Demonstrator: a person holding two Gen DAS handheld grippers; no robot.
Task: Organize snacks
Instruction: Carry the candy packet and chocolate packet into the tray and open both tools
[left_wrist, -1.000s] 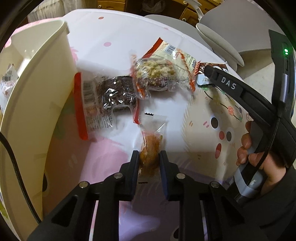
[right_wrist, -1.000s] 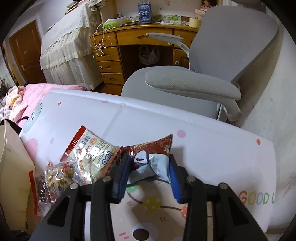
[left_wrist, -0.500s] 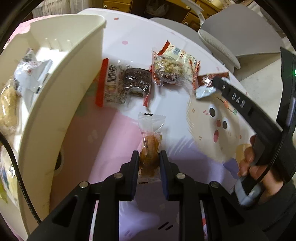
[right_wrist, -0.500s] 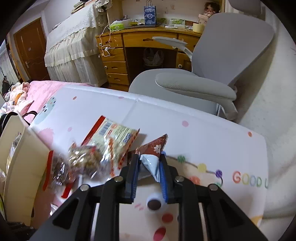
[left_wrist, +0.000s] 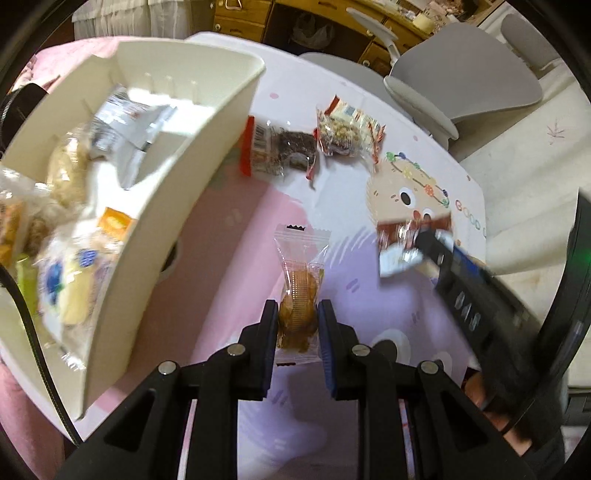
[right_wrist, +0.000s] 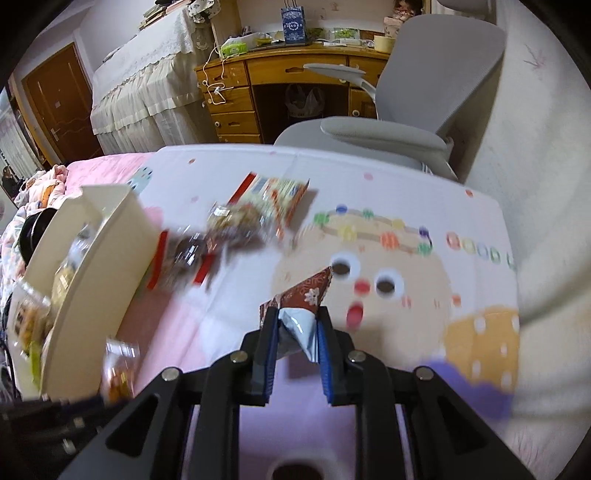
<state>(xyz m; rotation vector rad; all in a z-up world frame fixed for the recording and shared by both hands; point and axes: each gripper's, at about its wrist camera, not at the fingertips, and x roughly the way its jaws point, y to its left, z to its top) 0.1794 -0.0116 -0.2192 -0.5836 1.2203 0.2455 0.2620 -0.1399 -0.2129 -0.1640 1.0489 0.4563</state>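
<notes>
My left gripper (left_wrist: 297, 325) is shut on a clear packet with an orange-brown snack (left_wrist: 299, 295), held above the pink cartoon mat. My right gripper (right_wrist: 295, 332) is shut on a small red-brown and silver wrapper (right_wrist: 301, 312), lifted off the mat; the same wrapper (left_wrist: 404, 240) shows blurred at the right of the left wrist view. A cream divided bin (left_wrist: 177, 192) holding several snack bags stands at the left. Two packets lie on the mat beyond: a dark chocolate one with red ends (left_wrist: 280, 153) and a nutty one on a red-and-white bag (left_wrist: 343, 133).
A grey office chair (right_wrist: 406, 122) stands past the far edge of the mat. Behind it is a wooden desk with drawers (right_wrist: 258, 96). The cartoon-face mat (right_wrist: 388, 288) spreads to the right, with a white surface (right_wrist: 535, 184) beyond its edge.
Both grippers have risen and drawn back toward the bin, carrying their packets. The right jaws closed fully on the wrapper and lifted it away from the other packets. The bin's inside has come into view.
</notes>
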